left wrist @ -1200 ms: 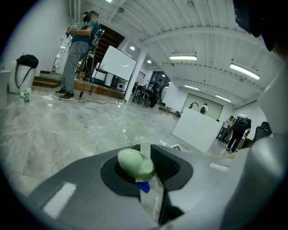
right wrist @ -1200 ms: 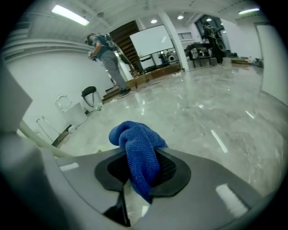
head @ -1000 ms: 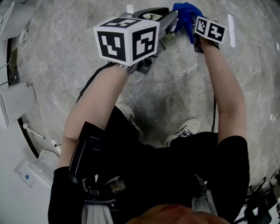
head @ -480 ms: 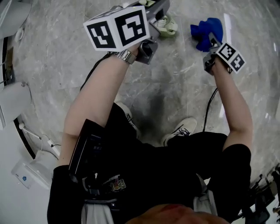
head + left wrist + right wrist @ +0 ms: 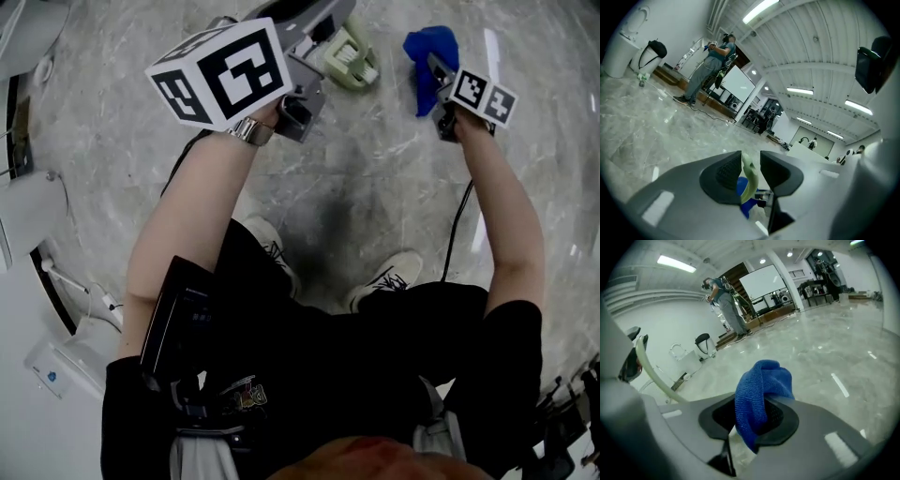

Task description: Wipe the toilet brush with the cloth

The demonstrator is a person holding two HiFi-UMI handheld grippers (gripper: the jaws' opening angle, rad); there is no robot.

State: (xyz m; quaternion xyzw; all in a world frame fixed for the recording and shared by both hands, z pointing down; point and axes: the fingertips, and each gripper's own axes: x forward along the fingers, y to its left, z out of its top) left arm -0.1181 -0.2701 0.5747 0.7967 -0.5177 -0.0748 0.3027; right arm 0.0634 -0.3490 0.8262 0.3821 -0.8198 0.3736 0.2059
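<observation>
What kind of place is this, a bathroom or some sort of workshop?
Probably a big lab or training hall rather than a real bathroom. It has a wide polished stone floor, what looks like a toilet by the wall, and a whiteboard under long ceiling lights.

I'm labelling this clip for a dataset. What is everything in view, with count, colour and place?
toilet brush: one, pale green, handle between the left gripper's jaws
cloth: one, blue, clamped in the right gripper
floor: one, grey marble, beneath everything
white fixtures: several, white, along the head view's left edge
bystander: one, grey-green clothes, standing far off
cable: one, black, beside the right forearm
shoes: two, pale, on the floor
left hand-held gripper: one, grey with black pads, jaws opening, brush handle between them
right hand-held gripper: one, grey, shut on the cloth
</observation>
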